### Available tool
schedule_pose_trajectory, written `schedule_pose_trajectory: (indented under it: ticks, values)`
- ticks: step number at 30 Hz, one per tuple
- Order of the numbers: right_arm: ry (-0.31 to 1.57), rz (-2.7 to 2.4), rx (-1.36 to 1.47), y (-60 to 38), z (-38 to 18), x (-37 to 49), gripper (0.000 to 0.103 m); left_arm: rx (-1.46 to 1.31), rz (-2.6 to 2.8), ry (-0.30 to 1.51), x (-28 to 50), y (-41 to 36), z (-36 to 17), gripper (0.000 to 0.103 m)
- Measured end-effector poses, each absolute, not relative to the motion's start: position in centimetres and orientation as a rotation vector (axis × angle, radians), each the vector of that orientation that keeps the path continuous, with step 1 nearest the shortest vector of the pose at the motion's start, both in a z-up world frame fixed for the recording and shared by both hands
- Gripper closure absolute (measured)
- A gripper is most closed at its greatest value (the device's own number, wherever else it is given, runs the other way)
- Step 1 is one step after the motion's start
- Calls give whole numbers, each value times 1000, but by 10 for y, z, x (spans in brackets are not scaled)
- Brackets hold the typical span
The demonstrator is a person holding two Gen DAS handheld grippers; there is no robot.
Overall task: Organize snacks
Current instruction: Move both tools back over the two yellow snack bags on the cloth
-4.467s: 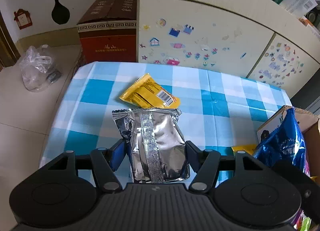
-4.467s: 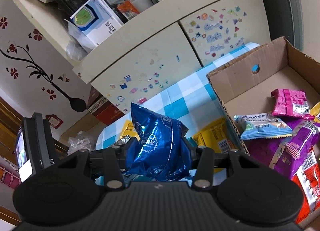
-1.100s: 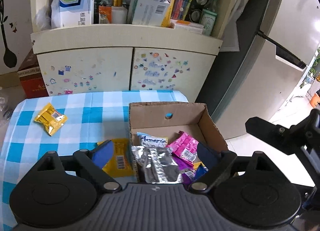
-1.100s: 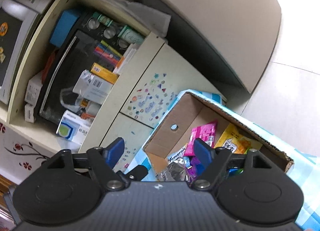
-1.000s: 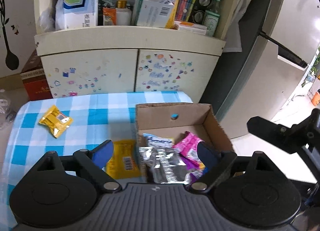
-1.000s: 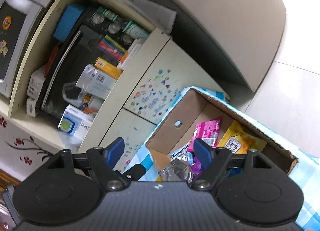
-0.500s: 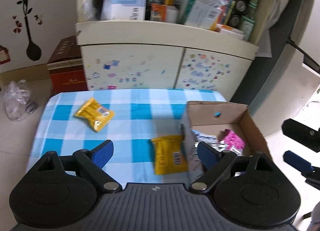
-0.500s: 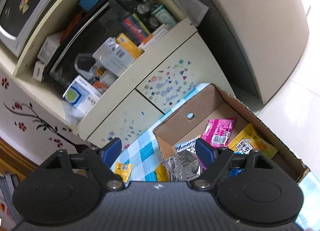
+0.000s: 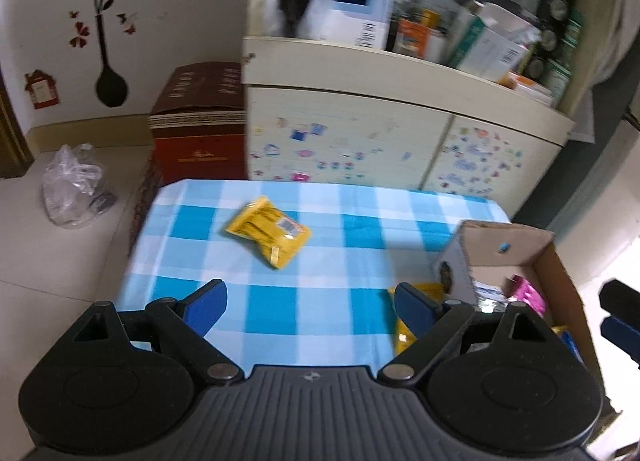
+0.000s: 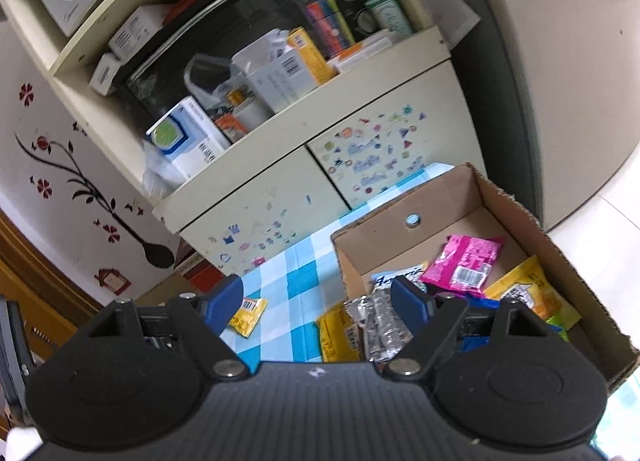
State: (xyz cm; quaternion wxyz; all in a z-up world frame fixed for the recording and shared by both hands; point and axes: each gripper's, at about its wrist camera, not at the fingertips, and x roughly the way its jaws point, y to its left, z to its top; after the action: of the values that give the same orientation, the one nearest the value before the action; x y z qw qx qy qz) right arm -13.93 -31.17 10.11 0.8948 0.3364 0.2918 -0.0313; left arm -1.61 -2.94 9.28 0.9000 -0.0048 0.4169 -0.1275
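Left wrist view: a low table under a blue-and-white checked cloth (image 9: 280, 313) fills the centre of the frame. At far left on the pale floor lies a clear plastic bag (image 9: 72, 191); behind it is a wall with a black vase-and-flower decal (image 9: 108, 41). A dark red carton (image 9: 200, 121) stands right of that, against a cream cabinet (image 9: 360, 133) whose doors carry small stickers and whose shelf is crowded with boxes. On the cloth, centre frame, a yellow snack packet (image 9: 270, 237) lies alone, well apart from the left gripper (image 9: 308, 303), whose jaws stand wide with only cloth between them. A second yellow packet (image 9: 404, 325) lies just beside the cardboard box (image 9: 560, 273) at right, partly hidden by the gripper's right finger. A pink packet (image 9: 528, 295) shows inside the box. The frame is motion-blurred.

Right wrist view: at left, the decal wall and cabinet again; the lone yellow packet (image 10: 248, 315) peeks out beside the left finger. The right gripper (image 10: 316, 301) has jaws apart, just been opening, nothing between them. At lower centre, the second yellow packet (image 10: 336, 335) touches the box wall (image 10: 400, 237). Inside the box lie a silver packet (image 10: 380, 325), a pink packet (image 10: 464, 261) and an orange-yellow packet (image 10: 524, 293); the right finger covers part of them. A grey refrigerator (image 10: 560, 61) stands at far right.
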Motion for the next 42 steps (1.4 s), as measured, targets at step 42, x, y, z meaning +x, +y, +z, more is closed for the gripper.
schedule_pose_trajectory:
  ticks: [42]
  values:
    - [716, -265, 252, -148, -4, -61, 20, -95, -179, 912, 103, 14, 21, 8]
